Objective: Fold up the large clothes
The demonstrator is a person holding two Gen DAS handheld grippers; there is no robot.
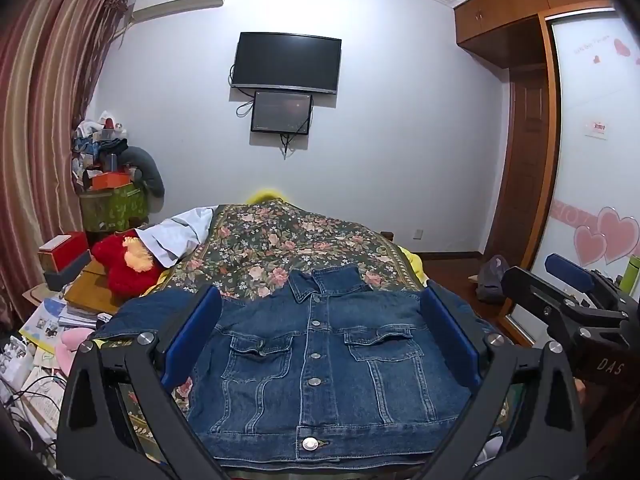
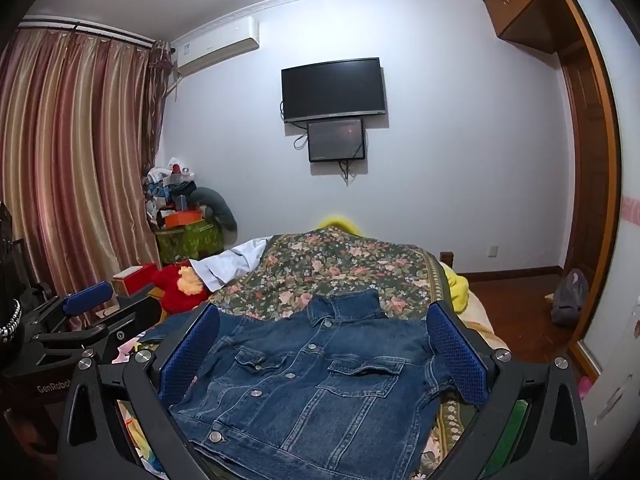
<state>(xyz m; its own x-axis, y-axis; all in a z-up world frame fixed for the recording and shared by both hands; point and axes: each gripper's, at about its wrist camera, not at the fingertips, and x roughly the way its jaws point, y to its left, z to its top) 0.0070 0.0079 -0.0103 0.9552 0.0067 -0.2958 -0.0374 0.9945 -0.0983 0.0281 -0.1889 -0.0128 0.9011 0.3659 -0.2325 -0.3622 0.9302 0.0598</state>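
Observation:
A dark blue denim jacket [image 1: 320, 368] lies face up and buttoned on the floral bedspread [image 1: 280, 248], collar away from me, hem at the near edge. It also shows in the right wrist view [image 2: 312, 384]. My left gripper [image 1: 320, 332] is open and empty, held above the jacket with its blue pads either side of the chest. My right gripper [image 2: 320, 352] is open and empty too, above the jacket. The right gripper shows at the right edge of the left wrist view [image 1: 568, 300]. The left gripper shows at the left of the right wrist view [image 2: 80, 320].
A red plush toy [image 1: 124, 264] and a white garment [image 1: 176, 236] lie at the bed's left side. Boxes, books and cables crowd the left floor [image 1: 48, 344]. A wardrobe [image 1: 592, 160] stands right. A grey bag [image 2: 568, 300] sits on the wooden floor.

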